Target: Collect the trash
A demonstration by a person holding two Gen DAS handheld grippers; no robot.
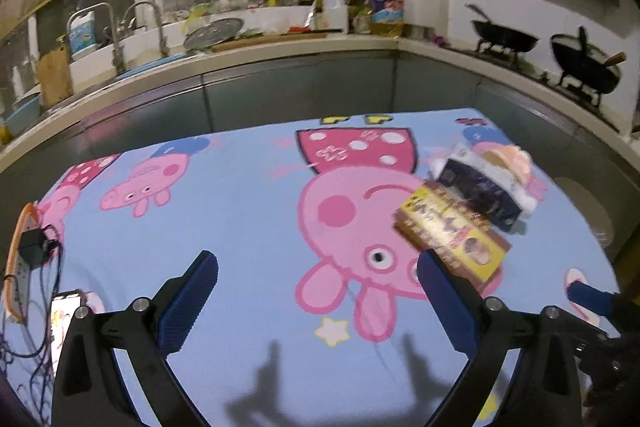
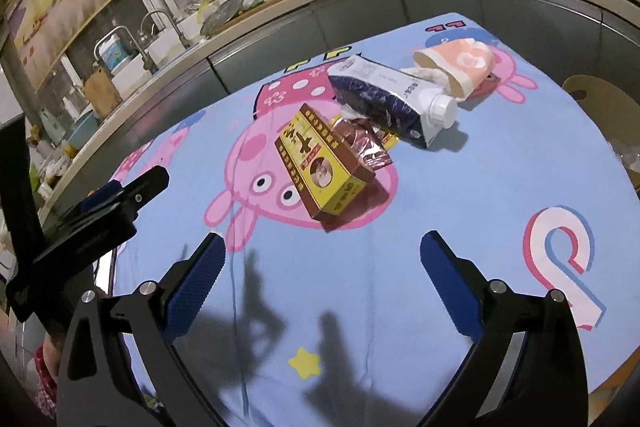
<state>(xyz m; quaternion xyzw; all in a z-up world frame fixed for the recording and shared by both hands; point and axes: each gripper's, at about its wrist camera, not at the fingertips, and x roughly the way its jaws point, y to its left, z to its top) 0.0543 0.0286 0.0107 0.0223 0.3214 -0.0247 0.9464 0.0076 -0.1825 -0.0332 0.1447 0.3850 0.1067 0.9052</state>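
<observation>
We hold both grippers over a table spread with a blue cartoon-pig cloth [image 2: 460, 195], and neither carries anything. Our left gripper [image 1: 318, 293] has its blue-padded fingers [image 1: 188, 301] spread wide with only cloth between them. Our right gripper [image 2: 322, 269] stands the same way, its fingers far apart and empty, hovering above the cloth on the near side of the trash.

The trash lies in a loose cluster toward the far right of the table. Nearest the right gripper is a yellow-and-brown carton [image 2: 324, 163], lying on its side over the big pink pig's face. A crumpled dark red foil wrapper [image 2: 366, 143] sits against its far side, touching it. Just beyond lies a dark blue and white milk carton [image 2: 384, 99], tipped over with its white screw cap [image 2: 442, 109] pointing right. Behind that, a pink paper cup [image 2: 460, 67] lies on its side with a bit of white tissue [image 2: 434, 77] at its mouth, close against the milk carton.

From the left wrist camera the same pile appears blurred, with the yellow carton just past the left gripper's right fingertip (whether it touches, we cannot tell). At the table's left edge a phone [image 1: 66, 319] lies near a power strip [image 1: 22, 259] with tangled cables. A kitchen counter [image 1: 280, 55] curves behind the table.
</observation>
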